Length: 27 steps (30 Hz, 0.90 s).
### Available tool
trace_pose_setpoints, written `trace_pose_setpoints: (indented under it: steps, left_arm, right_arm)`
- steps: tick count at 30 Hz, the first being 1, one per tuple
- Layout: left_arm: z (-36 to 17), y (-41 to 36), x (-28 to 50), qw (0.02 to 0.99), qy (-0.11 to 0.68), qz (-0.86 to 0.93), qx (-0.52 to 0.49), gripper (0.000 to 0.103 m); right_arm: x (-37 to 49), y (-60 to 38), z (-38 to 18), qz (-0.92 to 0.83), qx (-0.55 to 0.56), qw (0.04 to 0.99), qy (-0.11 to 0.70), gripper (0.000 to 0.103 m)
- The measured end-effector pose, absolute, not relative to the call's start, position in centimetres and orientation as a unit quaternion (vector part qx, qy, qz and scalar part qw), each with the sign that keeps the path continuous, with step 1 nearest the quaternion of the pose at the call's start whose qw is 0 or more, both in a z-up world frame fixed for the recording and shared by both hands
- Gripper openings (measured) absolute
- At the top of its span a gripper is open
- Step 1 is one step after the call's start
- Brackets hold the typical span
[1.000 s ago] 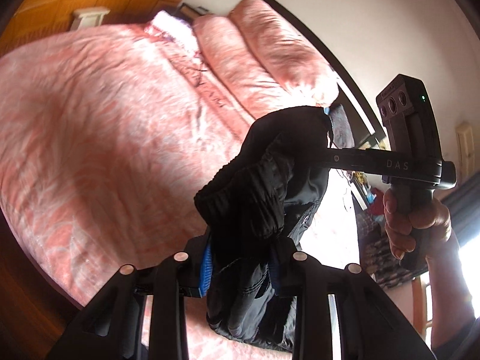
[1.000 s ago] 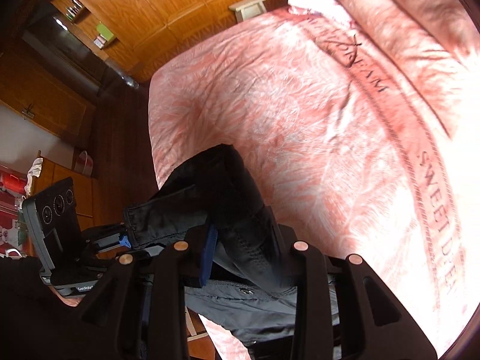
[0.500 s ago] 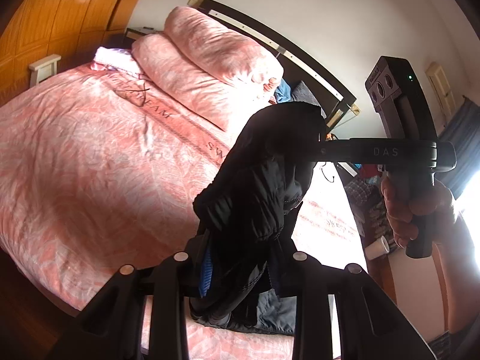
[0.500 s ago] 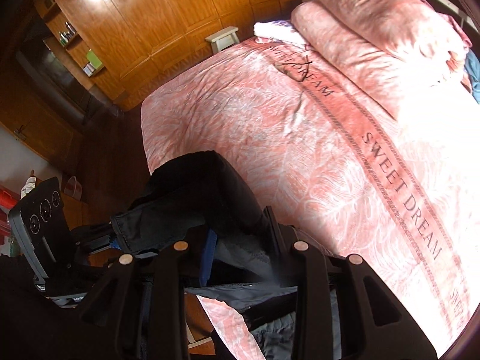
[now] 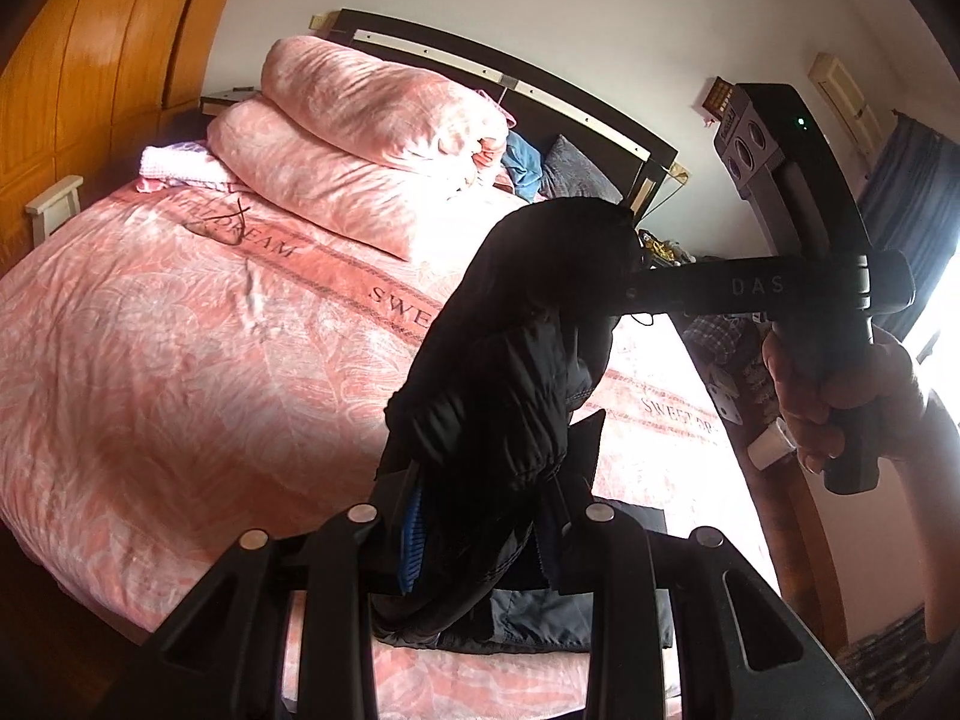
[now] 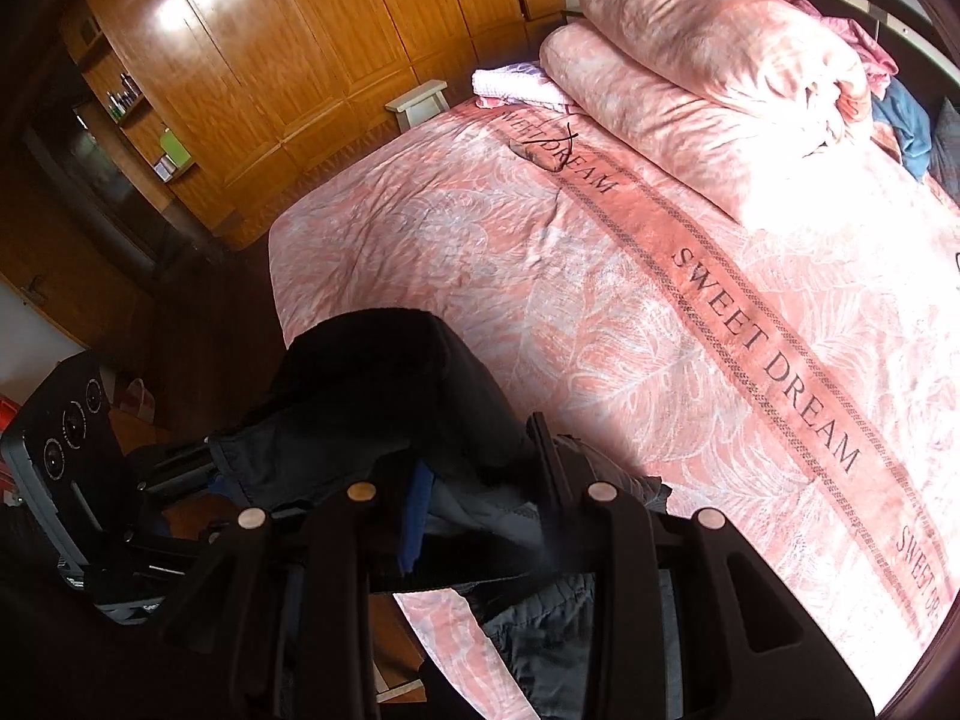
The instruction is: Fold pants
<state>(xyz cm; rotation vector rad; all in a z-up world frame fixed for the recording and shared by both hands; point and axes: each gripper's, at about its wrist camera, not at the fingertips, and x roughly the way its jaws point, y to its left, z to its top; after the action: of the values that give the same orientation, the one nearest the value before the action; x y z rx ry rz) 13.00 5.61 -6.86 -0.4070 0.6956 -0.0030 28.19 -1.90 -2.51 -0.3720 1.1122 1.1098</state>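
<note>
I have the dark pants (image 5: 510,372) bunched and lifted off the bed (image 5: 180,360), filling the lower centre of the left wrist view. The left gripper (image 5: 480,531) is clenched on a thick wad of the fabric, and the right gripper (image 6: 477,516) grips another fold at the bottom centre of its own view (a greyer part of the cloth hangs below it, over the bed's near edge). In the left view the right gripper's body and the hand (image 5: 840,402) on it sit at the right of the frame.

My worry is that the pants are gathered, not spread: if I lower them like this, they may land crumpled, or a hanging part may slide off the bed edge
</note>
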Motion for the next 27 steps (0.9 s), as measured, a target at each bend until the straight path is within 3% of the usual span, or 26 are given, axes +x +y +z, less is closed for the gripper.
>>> trace_pose_setpoints:
  steps: [27]
  left_arm:
    - [-5.9, -4.8, 15.8, 0.926, 0.358, -0.059, -0.104, 0.030]
  right_arm:
    - [29.8, -11.2, -2.7, 0.450, -0.146, 0.725, 0.501, 0.030]
